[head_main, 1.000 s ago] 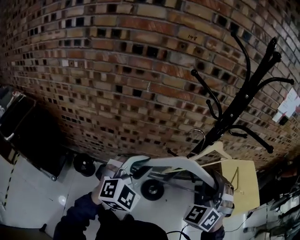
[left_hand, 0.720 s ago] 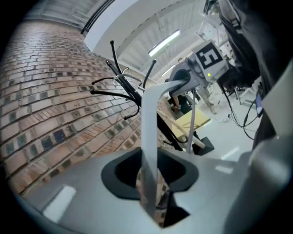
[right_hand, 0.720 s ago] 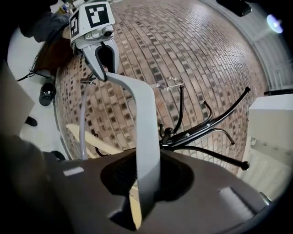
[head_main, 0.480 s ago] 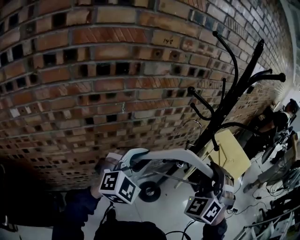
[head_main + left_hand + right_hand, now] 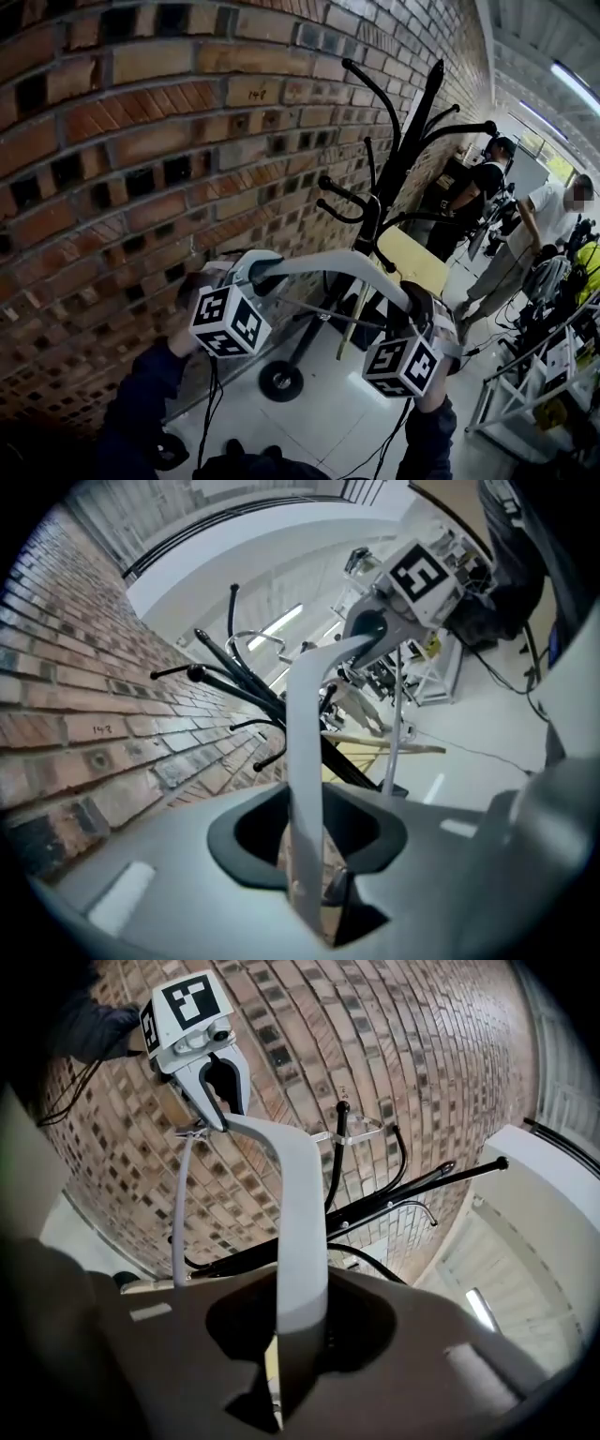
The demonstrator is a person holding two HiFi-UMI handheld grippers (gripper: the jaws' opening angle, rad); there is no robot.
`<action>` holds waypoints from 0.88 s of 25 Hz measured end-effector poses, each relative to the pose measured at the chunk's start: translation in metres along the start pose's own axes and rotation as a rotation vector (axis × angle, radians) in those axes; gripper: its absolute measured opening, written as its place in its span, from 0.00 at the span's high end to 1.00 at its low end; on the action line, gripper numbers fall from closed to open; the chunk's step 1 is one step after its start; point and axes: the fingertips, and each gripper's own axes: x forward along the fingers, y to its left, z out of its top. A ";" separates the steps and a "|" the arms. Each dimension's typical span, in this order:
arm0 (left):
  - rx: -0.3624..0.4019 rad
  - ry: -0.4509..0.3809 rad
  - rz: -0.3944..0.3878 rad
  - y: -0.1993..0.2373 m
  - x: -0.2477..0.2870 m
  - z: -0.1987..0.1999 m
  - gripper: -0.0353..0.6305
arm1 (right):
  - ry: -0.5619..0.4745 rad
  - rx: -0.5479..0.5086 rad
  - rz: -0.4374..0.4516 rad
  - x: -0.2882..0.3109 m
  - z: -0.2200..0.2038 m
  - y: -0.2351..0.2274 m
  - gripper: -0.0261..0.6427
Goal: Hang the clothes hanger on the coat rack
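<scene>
Two grippers share one hanger (image 5: 323,265) in the head view. The left gripper (image 5: 255,274) and right gripper (image 5: 419,305) each clamp an end, holding it level at frame centre, short of the rack (image 5: 389,178).

Left gripper view: jaws pinch the white bar, its hook (image 5: 258,637) near the rack's arms, upper left.

Right gripper view: jaws, just tightened slightly, grip the other end, likely for steadiness.
</scene>
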 end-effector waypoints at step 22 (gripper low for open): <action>-0.016 -0.009 0.015 0.023 0.071 -0.053 0.78 | 0.105 0.055 -0.036 0.059 -0.001 0.041 0.86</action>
